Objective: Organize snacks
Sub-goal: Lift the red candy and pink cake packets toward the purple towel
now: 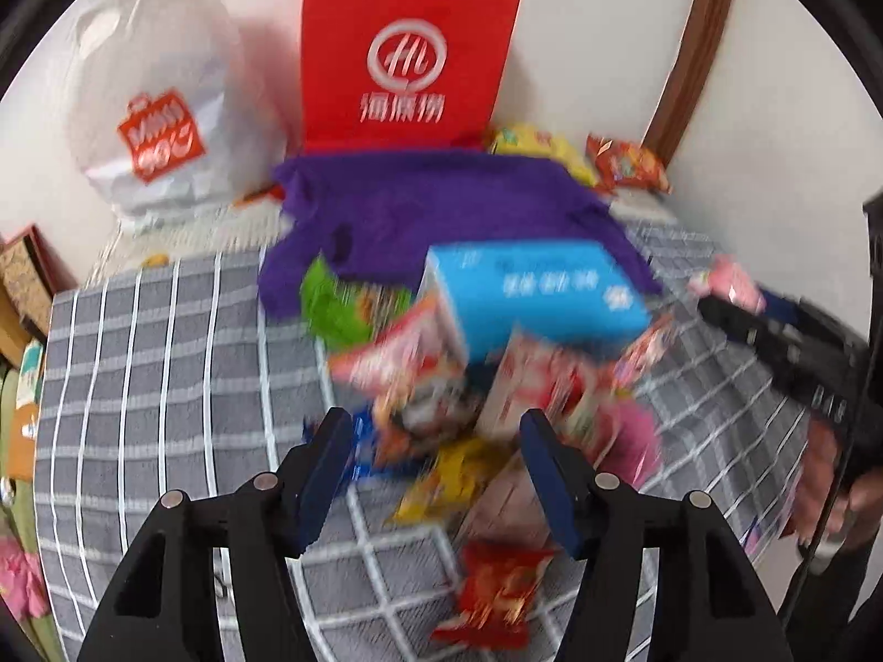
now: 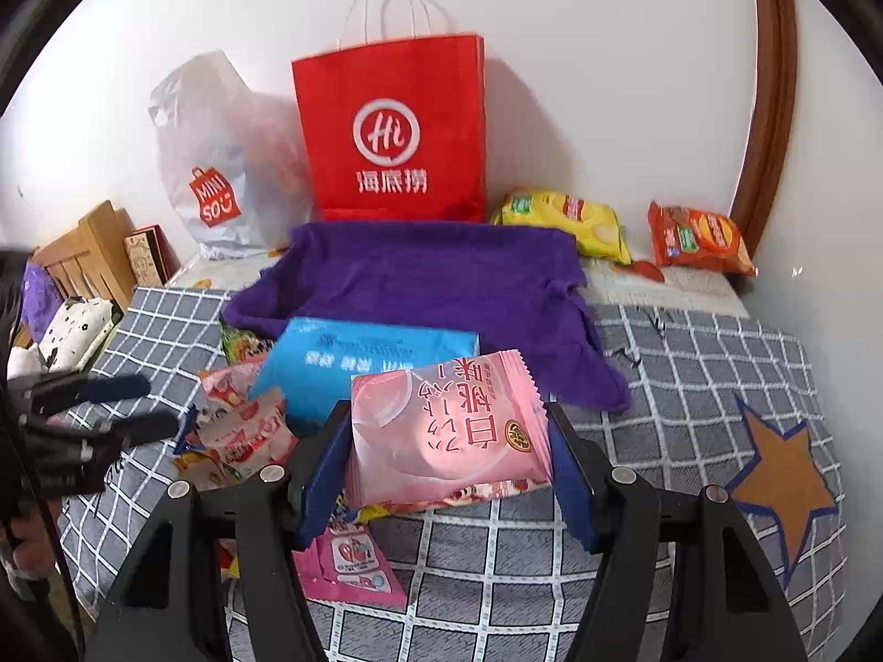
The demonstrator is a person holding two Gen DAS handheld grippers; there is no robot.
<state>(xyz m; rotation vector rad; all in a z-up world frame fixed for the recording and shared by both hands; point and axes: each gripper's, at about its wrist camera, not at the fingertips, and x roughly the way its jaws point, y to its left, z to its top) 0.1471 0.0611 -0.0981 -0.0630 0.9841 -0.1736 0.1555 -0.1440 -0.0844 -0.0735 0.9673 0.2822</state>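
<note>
Right gripper [image 2: 450, 458] clamped a pink snack packet [image 2: 447, 430] above the checked blanket [image 2: 690, 386]. Left gripper [image 1: 436, 441] stood apart, empty, over the snack pile [image 1: 441, 386] — blue box [image 1: 530, 287], then purple cloth [image 2: 430, 270], red bag [image 2: 392, 132] farthest.

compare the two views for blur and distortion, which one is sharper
The left wrist view is motion-blurred: the blue box and the snack pile are smeared. The right wrist view is sharper, with readable print on the pink packet and the red paper bag. Both are fisheye, bending the door frame.
</note>
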